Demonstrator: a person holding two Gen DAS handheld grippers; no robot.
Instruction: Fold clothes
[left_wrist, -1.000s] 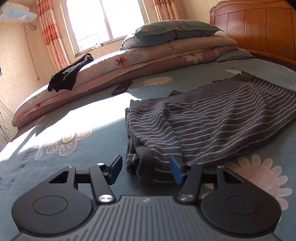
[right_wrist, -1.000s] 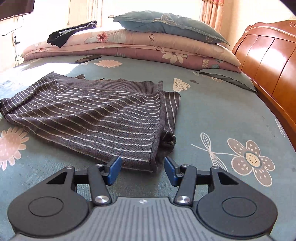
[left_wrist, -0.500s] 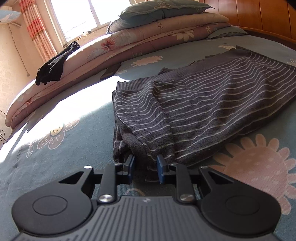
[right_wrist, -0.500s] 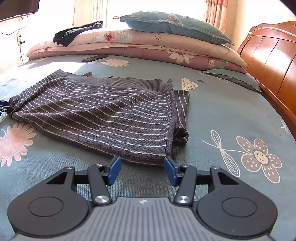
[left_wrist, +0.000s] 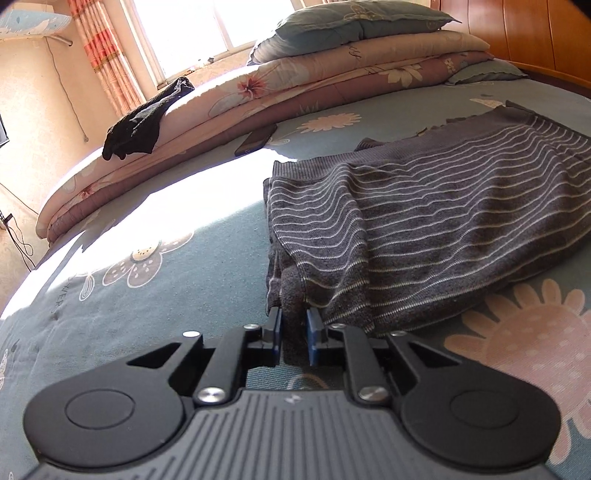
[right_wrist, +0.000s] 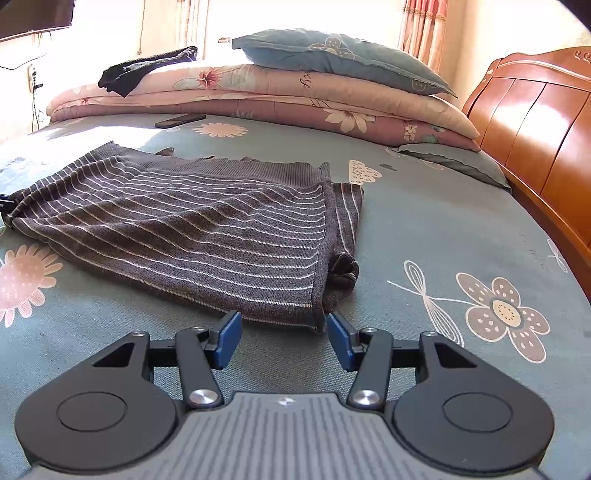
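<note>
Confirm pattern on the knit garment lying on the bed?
Dark grey knit garment with thin white stripes; right wrist view.

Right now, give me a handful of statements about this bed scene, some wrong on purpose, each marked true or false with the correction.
1. The left gripper has a corner of the striped grey garment between its closing jaws. True.
2. The right gripper is clamped on the garment's hem. False: its jaws stand apart, just short of the near corner.
3. A dark phone lies on the bedsheet near the folded quilts. True.
4. The black cloth lies on the striped garment. False: it is draped over the quilts.
5. A blue-grey pillow tops the quilt stack. True.
</note>
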